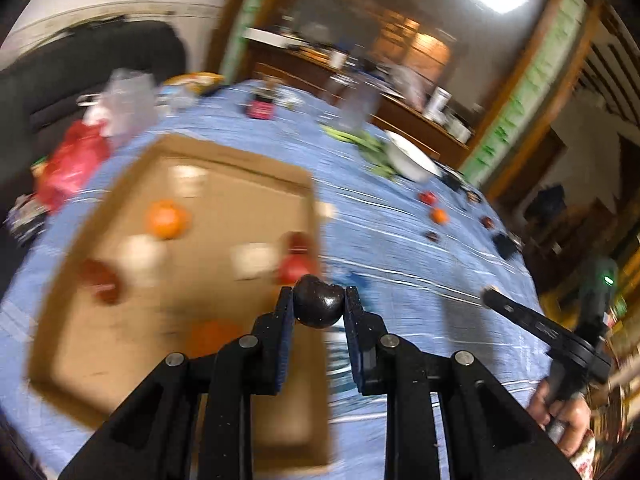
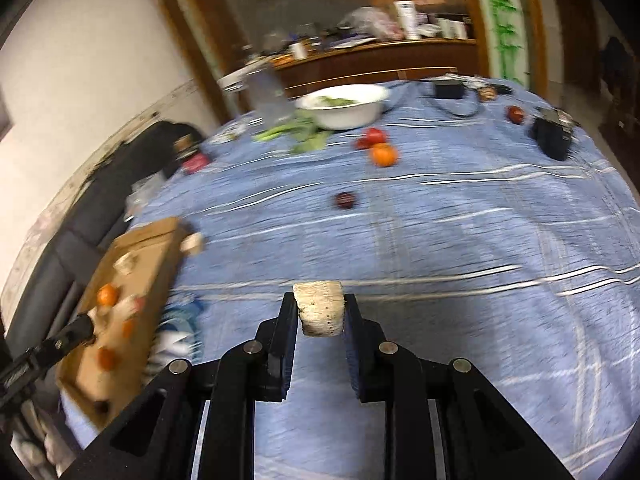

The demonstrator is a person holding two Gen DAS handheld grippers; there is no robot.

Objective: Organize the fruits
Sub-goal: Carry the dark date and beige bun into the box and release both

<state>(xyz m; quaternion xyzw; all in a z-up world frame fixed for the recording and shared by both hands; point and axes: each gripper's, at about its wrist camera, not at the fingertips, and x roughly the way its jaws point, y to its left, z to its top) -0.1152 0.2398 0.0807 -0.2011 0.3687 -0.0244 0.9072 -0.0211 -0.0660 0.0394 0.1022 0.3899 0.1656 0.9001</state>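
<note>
Between the left gripper's [image 1: 319, 300] fingers sits a dark, glossy plum [image 1: 319, 300], clamped tight from both sides and held up off the blue striped tablecloth [image 1: 400, 240]. Just beyond and to the left of those tongs lies the shallow cardboard box [image 1: 224, 160], and there's fruit in it: an orange [image 1: 166, 219] toward the far side, a red fruit [image 1: 296, 268] right ahead of the fingertips, another red one [image 1: 102, 280] off to the left; all blurred. Over on the right, the right gripper [image 2: 319, 312] is closed on a pale, cream-coloured block [image 2: 320, 308], pads pressing both its flanks, lifted clear of the cloth. Well ahead of it, a small dark fruit [image 2: 345, 200] lies alone; farther on, an orange fruit [image 2: 384, 155] touches a red one [image 2: 374, 136], near a white bowl [image 2: 360, 114] with greens. In the left view a hand [image 1: 568, 416] grips the right tool's handle.
</note>
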